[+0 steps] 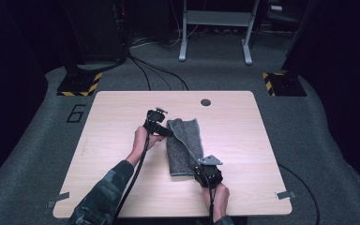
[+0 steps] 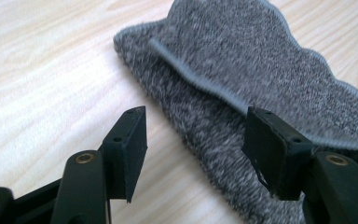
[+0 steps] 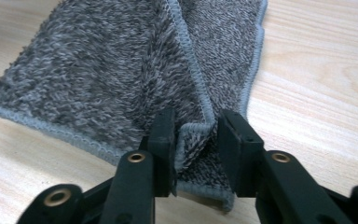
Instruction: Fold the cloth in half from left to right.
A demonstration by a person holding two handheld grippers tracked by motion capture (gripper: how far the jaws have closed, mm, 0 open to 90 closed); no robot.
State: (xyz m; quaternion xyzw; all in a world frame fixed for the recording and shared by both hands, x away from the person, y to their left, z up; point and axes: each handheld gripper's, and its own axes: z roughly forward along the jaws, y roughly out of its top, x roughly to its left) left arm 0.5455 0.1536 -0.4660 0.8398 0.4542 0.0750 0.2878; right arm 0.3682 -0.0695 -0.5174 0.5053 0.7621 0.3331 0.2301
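Observation:
A grey terry towel point(image 1: 185, 143) lies folded into a long strip on the wooden table point(image 1: 117, 112), its length running from front to back. My left gripper point(image 1: 168, 129) is at the towel's far left corner and stands open. In the left gripper view one jaw of the left gripper point(image 2: 196, 133) hangs over bare wood and the other over the towel point(image 2: 242, 60), near its stitched hem. My right gripper point(image 1: 198, 165) is at the near right corner. In the right gripper view, the towel point(image 3: 112, 70) has a puckered corner standing loosely between the parted jaws of the right gripper point(image 3: 196, 128).
A round cable hole point(image 1: 206, 102) sits near the table's far edge. Tape tabs point(image 1: 286, 194) mark the front corners. Beyond the table, cables run over the grey carpet toward a metal frame point(image 1: 215, 28). Bare wood lies to the left and right of the towel.

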